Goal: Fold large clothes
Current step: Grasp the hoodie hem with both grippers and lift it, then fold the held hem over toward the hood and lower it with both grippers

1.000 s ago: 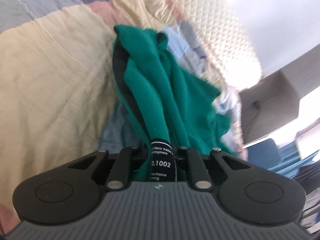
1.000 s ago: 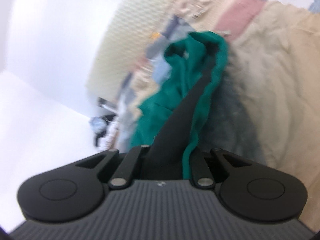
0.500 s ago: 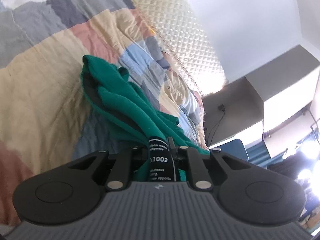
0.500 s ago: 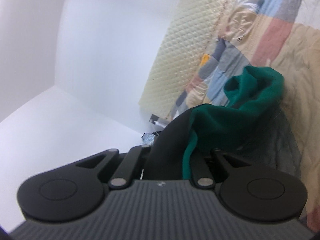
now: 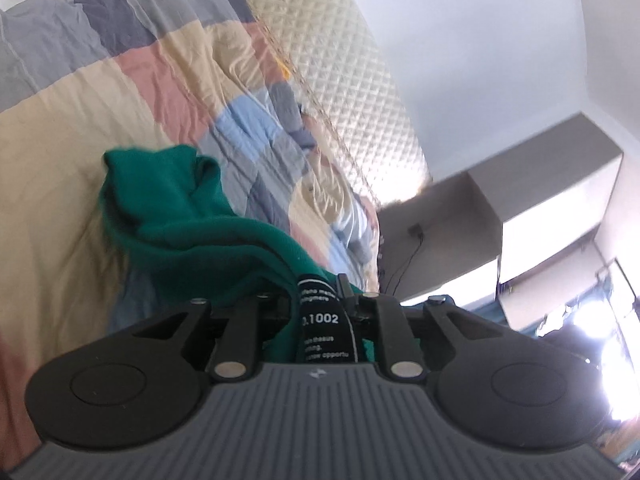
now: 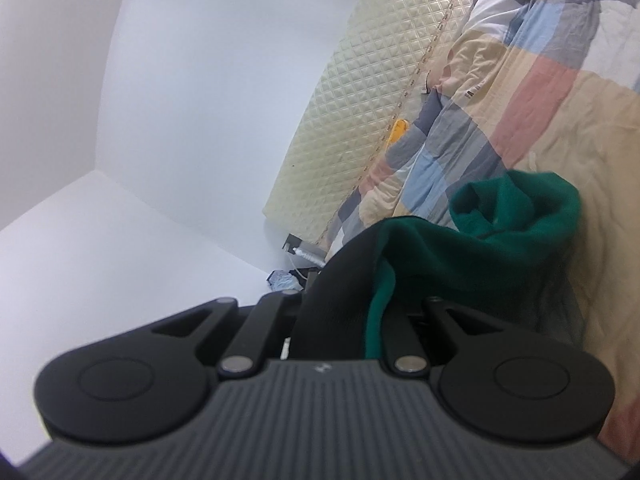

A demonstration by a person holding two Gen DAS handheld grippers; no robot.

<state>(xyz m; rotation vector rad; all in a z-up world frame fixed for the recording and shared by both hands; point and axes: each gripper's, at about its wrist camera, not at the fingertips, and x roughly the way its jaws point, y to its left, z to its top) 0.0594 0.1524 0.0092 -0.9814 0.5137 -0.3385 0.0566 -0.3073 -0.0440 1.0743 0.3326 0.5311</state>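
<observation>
the left hand-held gripper (image 5: 320, 304) is clamped on the dark green knit garment with black trim (image 5: 188, 236), its jaws drawn in around a bunch of green cloth and a black sewn-in label with white print (image 5: 325, 324) that shows the digits 1002. the right hand-held gripper (image 6: 340, 312) is likewise closed on the same garment (image 6: 500, 232), pinching a wide black band of fabric (image 6: 340, 280) alongside a green edge. from both grips the garment sags away in loose, bunched folds, and its far end lies crumpled on the patchwork quilt of beige, pink, grey and blue squares (image 5: 80, 140) that covers the bed. in the right wrist view the green heap casts a dark shadow on the quilt (image 6: 580, 128) just beside it. behind the bed stands a cream quilted headboard panel (image 5: 352, 92), also seen from the right wrist (image 6: 360, 112), against a white wall. a small yellow object (image 6: 398, 130) sits at the seam between quilt and panel; what it is cannot be told. no containers are in view.
</observation>
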